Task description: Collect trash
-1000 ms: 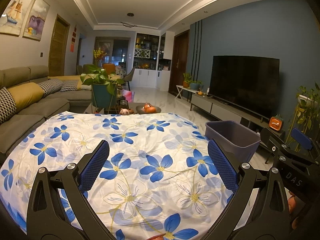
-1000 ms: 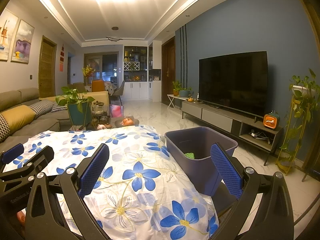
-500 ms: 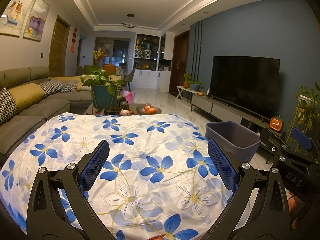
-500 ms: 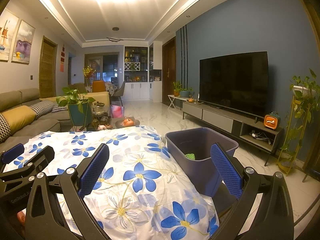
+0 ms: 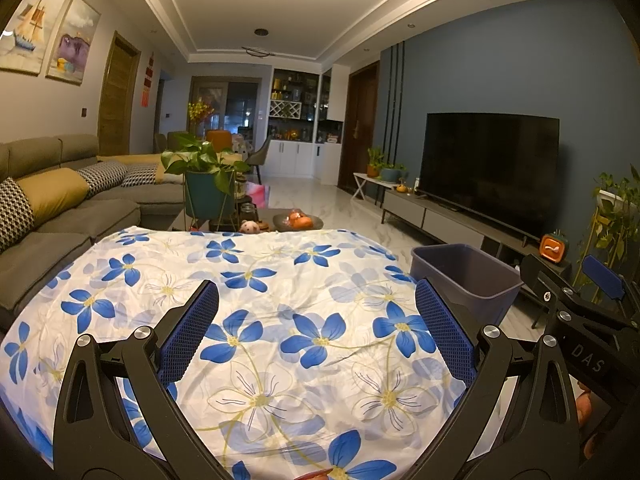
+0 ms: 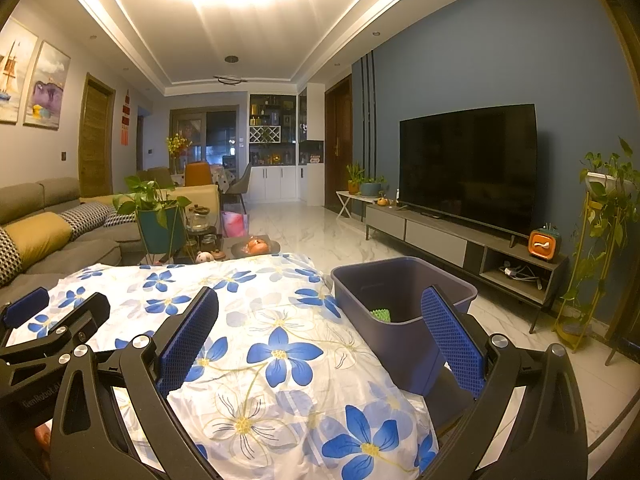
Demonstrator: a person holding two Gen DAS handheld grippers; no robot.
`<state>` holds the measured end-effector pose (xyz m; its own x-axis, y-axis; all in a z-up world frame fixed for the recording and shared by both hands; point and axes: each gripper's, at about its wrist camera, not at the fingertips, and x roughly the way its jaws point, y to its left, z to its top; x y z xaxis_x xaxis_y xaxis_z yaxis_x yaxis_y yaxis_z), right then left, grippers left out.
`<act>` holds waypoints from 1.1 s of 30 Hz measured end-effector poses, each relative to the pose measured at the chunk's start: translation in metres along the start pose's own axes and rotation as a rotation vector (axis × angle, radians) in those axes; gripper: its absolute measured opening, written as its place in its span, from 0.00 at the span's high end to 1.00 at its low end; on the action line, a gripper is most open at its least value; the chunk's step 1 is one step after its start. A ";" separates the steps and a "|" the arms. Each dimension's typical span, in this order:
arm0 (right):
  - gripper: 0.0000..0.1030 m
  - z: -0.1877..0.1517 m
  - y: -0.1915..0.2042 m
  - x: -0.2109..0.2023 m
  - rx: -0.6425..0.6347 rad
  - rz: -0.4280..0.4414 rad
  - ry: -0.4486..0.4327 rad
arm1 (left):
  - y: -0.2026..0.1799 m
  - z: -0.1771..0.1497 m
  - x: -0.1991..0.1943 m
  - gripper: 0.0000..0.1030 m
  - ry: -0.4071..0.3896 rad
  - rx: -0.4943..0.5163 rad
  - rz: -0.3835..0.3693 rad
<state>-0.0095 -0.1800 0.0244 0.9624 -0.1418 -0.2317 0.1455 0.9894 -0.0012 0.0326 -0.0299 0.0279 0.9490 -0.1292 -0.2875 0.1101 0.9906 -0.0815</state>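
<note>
A purple-grey bin (image 6: 404, 312) stands on the floor at the right edge of a table under a white cloth with blue flowers (image 6: 248, 320). A green piece of trash (image 6: 380, 314) lies inside the bin. The bin also shows in the left wrist view (image 5: 464, 276). My left gripper (image 5: 316, 320) is open and empty above the cloth (image 5: 256, 312). My right gripper (image 6: 320, 320) is open and empty, its right finger in front of the bin. No trash shows on the cloth.
A grey sofa (image 5: 60, 216) runs along the left. A potted plant (image 5: 208, 184) and a fruit plate (image 5: 298, 222) stand beyond the table. A TV (image 6: 468, 164) on a low cabinet lines the right wall, with a plant stand (image 6: 600, 240) at far right.
Both grippers stay open and nearly still. The views shift only very slightly.
</note>
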 end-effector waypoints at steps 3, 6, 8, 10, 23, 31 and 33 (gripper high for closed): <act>0.05 0.000 0.000 0.000 0.000 0.000 0.000 | -0.001 0.000 0.001 0.06 -0.002 0.001 0.000; 0.05 0.000 0.000 0.000 0.000 0.000 0.001 | -0.001 0.000 0.001 0.06 -0.001 0.000 -0.001; 0.05 0.000 0.000 0.000 0.000 0.001 0.001 | 0.000 0.000 0.000 0.06 -0.002 0.000 0.000; 0.05 0.000 0.001 0.000 0.001 0.000 0.000 | 0.001 -0.001 -0.001 0.06 -0.002 -0.001 0.000; 0.05 -0.001 0.000 0.000 0.000 0.001 0.001 | 0.001 -0.001 0.000 0.06 -0.002 -0.001 0.000; 0.05 -0.001 0.001 0.000 0.002 0.002 -0.001 | 0.001 -0.001 0.000 0.06 -0.005 -0.002 0.000; 0.05 -0.001 0.000 0.000 0.001 0.000 0.000 | 0.001 0.000 0.001 0.06 -0.005 -0.002 0.001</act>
<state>-0.0096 -0.1804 0.0232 0.9625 -0.1416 -0.2316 0.1454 0.9894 -0.0007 0.0339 -0.0290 0.0272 0.9506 -0.1282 -0.2827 0.1087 0.9906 -0.0836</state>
